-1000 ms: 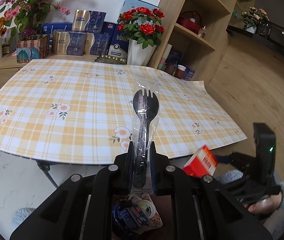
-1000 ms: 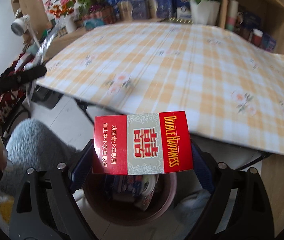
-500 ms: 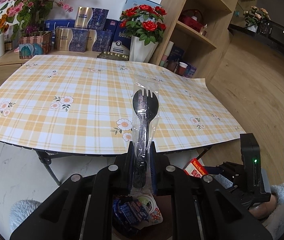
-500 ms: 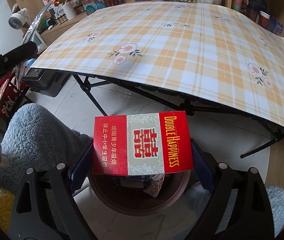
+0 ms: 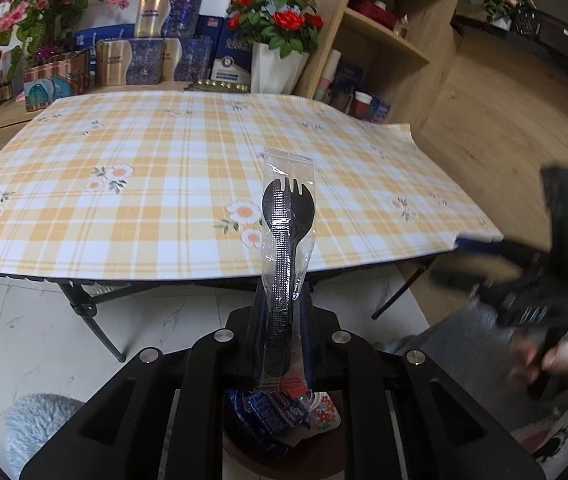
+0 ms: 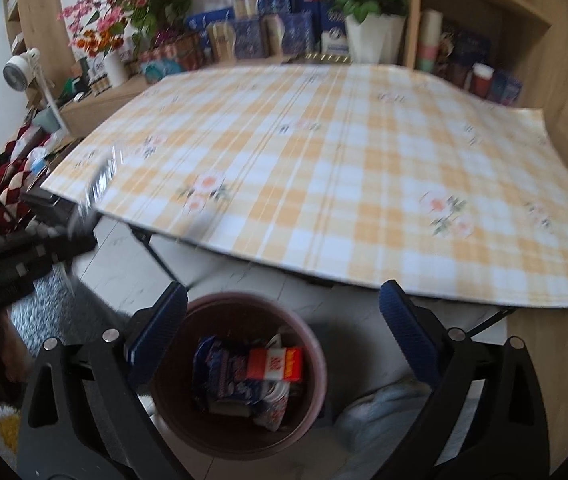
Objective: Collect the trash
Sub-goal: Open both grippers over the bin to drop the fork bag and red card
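Observation:
My left gripper (image 5: pixel 284 312) is shut on a black plastic spork in a clear wrapper (image 5: pixel 287 216), which sticks up in front of the table edge. Directly below it is the brown trash bin (image 5: pixel 239 454). In the right wrist view my right gripper (image 6: pixel 281 300) hangs above the bin's rim (image 6: pixel 243 298); its jaws are opening, with nothing between them. A red cigarette pack (image 6: pixel 275 364) lies inside the bin on other wrappers. The left gripper (image 6: pixel 79 216) shows blurred at the left, and the right gripper (image 5: pixel 480 248) shows blurred at the right of the left wrist view.
The folding table with the yellow plaid cloth (image 5: pixel 163 184) stands just beyond the bin. Flower vases and boxes (image 5: pixel 155 52) line its far side, and a wooden shelf (image 5: pixel 380 40) stands at the right. A fuzzy grey sleeve (image 6: pixel 55 312) is near the bin.
The red cigarette pack has left my right gripper and now lies in the bin; that gripper has opened and lifted. My left gripper has sunk towards the bin with the spork.

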`<state>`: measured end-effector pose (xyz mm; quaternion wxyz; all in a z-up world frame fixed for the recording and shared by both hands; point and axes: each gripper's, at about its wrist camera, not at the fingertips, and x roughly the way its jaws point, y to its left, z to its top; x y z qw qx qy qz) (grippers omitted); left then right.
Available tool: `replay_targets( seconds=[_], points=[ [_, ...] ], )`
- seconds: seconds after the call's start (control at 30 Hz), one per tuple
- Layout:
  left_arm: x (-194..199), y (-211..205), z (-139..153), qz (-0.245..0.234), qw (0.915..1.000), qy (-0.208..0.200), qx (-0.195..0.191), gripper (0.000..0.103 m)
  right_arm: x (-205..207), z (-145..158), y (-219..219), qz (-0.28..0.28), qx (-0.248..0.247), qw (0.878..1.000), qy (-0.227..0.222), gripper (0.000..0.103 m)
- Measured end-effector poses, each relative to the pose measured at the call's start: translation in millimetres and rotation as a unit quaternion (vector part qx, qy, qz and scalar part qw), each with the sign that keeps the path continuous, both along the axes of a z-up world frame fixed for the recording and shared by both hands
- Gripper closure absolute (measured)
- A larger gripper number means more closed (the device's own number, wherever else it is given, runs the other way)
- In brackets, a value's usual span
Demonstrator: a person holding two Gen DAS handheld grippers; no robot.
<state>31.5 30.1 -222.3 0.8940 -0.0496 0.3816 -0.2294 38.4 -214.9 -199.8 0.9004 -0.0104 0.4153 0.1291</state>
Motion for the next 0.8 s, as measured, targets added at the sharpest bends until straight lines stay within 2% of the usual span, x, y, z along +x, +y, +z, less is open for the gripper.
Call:
replay_targets(
  seconds=[0.3,0.53,0.63,0.7,0.73,0.8],
  points=[
    [2,-28,-32,-0.055,0.9971,0.036,0.038,0.089,2,36,-24,-0.036,0.006,0.998,-0.046,0.007],
    [5,-43,-52,-0.081,0.9926,0.060,0.067,0.089,2,41,-28,-0.044,0.008,0.998,-0.053,0.006],
    [5,-49,-55,-0.093,0.9904,0.065,0.079,0.075,1,41,-28,-0.045,0.007,0.998,-0.053,0.006],
    [2,-51,-54,-0.097,0.9902,0.062,0.080,0.038,1,41,-28,-0.046,0.007,0.998,-0.052,0.006],
    [2,-51,-53,-0.097,0.9903,0.059,0.079,0.033,1,41,-28,-0.045,0.006,0.998,-0.053,0.006],
    [1,-51,-51,-0.094,0.9909,0.051,0.081,0.015,2,41,-28,-0.045,0.006,0.998,-0.052,0.006]
  ],
)
